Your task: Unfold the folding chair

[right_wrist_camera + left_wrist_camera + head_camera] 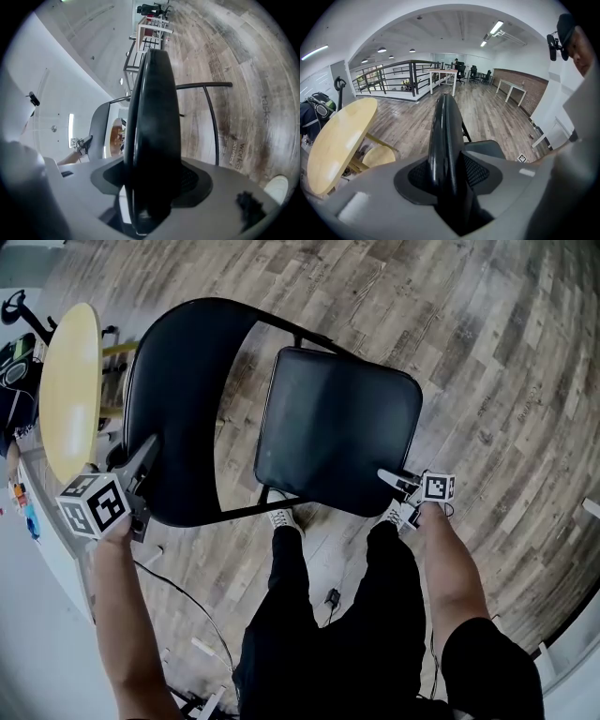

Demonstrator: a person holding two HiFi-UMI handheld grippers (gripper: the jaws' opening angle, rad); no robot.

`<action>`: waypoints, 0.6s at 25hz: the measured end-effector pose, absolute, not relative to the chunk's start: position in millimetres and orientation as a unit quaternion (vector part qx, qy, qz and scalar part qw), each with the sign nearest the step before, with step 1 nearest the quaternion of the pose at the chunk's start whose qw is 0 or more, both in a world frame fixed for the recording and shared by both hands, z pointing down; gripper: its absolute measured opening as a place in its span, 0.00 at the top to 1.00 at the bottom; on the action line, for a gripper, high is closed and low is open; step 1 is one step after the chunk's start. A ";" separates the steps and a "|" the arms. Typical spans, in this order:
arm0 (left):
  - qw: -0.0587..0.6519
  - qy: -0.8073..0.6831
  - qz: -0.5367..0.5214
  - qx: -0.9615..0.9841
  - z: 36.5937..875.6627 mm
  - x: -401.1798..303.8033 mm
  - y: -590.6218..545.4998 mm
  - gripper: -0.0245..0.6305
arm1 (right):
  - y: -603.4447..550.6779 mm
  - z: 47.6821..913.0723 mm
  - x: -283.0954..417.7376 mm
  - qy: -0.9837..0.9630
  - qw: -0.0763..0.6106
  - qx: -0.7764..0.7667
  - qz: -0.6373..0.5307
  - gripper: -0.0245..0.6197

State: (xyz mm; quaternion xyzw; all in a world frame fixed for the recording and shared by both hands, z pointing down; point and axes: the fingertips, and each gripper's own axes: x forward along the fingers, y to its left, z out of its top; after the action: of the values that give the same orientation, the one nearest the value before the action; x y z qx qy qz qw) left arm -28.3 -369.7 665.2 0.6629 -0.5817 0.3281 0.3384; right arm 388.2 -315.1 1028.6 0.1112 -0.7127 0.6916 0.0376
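- Black chair (309, 418) stands on the wood floor (487, 352), at 12 o'clock from the person's shoe (281, 517), seen from above.
- Backrest (178, 399) sits at 9 o'clock of the seat (347, 427). A strip of floor shows between them. Frame tubes (300, 334) bridge the gap at the 12 and 6 o'clock ends.
- Left tongs (142, 457) are at the backrest's 7 o'clock and clamped on its edge. In the left gripper view the edge runs straight up between the two pads.
- Right tongs (392, 479) are at the seat's 4 o'clock corner and closed on the seat rim. In the right gripper view the padded rim fills the space between the pads.
- Round table (70, 390) is at 9 o'clock of the backrest, close beside it. Whether they touch cannot be told.
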 end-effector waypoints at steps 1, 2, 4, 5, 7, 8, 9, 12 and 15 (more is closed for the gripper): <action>0.339 -0.581 0.328 0.663 665.1 -28.0 -369.5 0.70 | -315.2 1028.8 392.3 -0.717 0.043 0.112 0.687 0.53; 0.338 -0.581 0.328 0.663 665.0 -27.8 -369.7 0.70 | -316.0 1028.2 396.0 -0.722 0.046 0.109 0.682 0.51; 0.338 -0.581 0.327 0.664 664.7 -27.7 -370.4 0.70 | -318.7 1025.3 399.6 -0.730 0.047 0.097 0.675 0.51; 0.337 -0.581 0.327 0.665 664.8 -27.9 -370.8 0.70 | -318.3 1026.0 401.5 -0.727 0.047 0.096 0.679 0.51; 0.338 -0.581 0.326 0.665 665.5 -28.5 -371.0 0.70 | -314.5 1031.5 407.6 -0.711 0.051 0.105 0.694 0.51; 0.338 -0.581 0.326 0.665 666.0 -28.8 -370.7 0.70 | -313.1 1032.8 410.2 -0.707 0.057 0.111 0.696 0.51; 0.339 -0.581 0.327 0.664 666.4 -29.0 -370.4 0.70 | -312.5 1032.7 412.1 -0.707 0.065 0.118 0.695 0.51; 0.338 -0.581 0.328 0.663 665.7 -29.2 -370.6 0.70 | -314.2 1029.5 419.7 -0.714 0.101 0.147 0.677 0.51; 0.339 -0.582 0.328 0.663 665.8 -29.6 -369.8 0.70 | -311.2 1025.1 438.0 -0.706 0.132 0.181 0.672 0.51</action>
State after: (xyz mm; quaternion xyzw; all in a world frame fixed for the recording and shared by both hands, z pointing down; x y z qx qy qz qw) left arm -29.6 -369.8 665.8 0.6628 -0.5817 0.3275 0.3391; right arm 438.0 -311.2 1025.1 0.1808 -0.7056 0.6723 0.1319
